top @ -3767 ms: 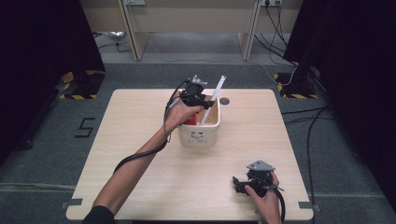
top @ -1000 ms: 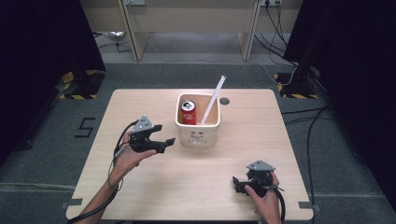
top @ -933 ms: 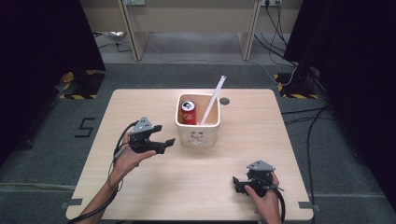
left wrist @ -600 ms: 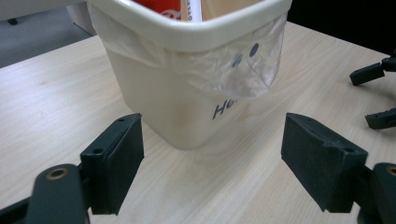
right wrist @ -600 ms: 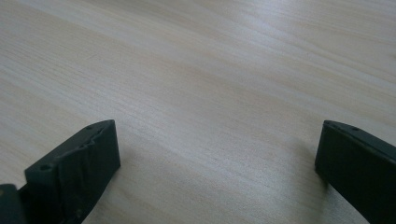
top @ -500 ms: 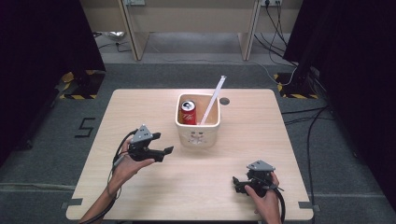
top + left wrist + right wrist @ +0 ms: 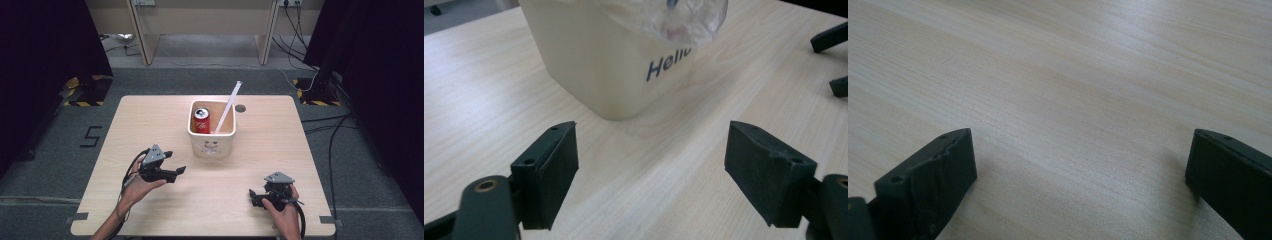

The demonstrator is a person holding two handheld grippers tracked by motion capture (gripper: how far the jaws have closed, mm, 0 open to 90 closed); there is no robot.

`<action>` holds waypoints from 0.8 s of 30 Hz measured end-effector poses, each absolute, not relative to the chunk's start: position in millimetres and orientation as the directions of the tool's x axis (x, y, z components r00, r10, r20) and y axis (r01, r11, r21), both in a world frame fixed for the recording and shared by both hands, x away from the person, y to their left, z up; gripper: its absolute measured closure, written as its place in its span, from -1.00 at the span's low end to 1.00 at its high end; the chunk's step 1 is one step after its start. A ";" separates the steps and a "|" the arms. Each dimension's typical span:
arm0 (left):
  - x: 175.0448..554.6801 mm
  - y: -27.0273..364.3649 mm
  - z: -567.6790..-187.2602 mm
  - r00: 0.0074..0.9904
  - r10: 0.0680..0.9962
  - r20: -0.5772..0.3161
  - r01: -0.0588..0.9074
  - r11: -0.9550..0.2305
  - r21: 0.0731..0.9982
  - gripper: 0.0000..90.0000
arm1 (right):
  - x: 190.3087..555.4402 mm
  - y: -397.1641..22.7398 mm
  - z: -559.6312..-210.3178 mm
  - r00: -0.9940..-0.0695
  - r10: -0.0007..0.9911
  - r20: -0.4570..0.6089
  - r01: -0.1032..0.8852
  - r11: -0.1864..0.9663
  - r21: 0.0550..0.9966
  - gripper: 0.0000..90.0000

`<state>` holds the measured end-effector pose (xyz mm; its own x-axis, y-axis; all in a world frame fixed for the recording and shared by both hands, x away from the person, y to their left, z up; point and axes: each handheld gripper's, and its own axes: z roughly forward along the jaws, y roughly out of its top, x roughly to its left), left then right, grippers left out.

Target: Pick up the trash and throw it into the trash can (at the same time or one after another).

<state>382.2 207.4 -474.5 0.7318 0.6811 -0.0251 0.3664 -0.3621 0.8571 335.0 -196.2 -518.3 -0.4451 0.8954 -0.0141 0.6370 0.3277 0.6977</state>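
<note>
One can (image 7: 201, 120), one tub (image 7: 212, 145), two spread grippers

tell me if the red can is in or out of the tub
In. The red can stands upright inside the cream tub, beside a white strip.

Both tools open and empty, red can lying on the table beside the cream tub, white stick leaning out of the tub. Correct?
Not quite. The red can isn't on the table beside the cream tub; it stands inside the tub, as the high view shows. The rest holds: the white stick leans out of the tub, and the left tool and right tool are both open and empty.
</note>
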 end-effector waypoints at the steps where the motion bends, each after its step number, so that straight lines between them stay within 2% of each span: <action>1: 381.4 207.3 -476.6 0.733 0.680 -0.026 0.367 -0.363 0.857 -0.54 | 335.0 -196.1 -518.4 -0.444 0.896 -0.013 0.637 0.326 0.698 -0.99; 12: 371.5 211.4 -498.5 0.733 0.678 -0.054 0.410 -0.376 0.831 -0.54 | 335.0 -196.2 -518.4 -0.445 0.895 -0.014 0.637 0.328 0.698 -0.99; 24: 362.0 213.8 -513.2 0.727 0.685 -0.035 0.436 -0.422 0.795 -0.54 | 335.0 -196.1 -518.4 -0.444 0.896 -0.013 0.637 0.326 0.698 -0.99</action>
<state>362.0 213.8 -513.2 0.7274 0.6853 -0.0351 0.4356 -0.4216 0.7953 335.0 -196.1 -518.4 -0.4441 0.8959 -0.0128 0.6374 0.3260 0.6982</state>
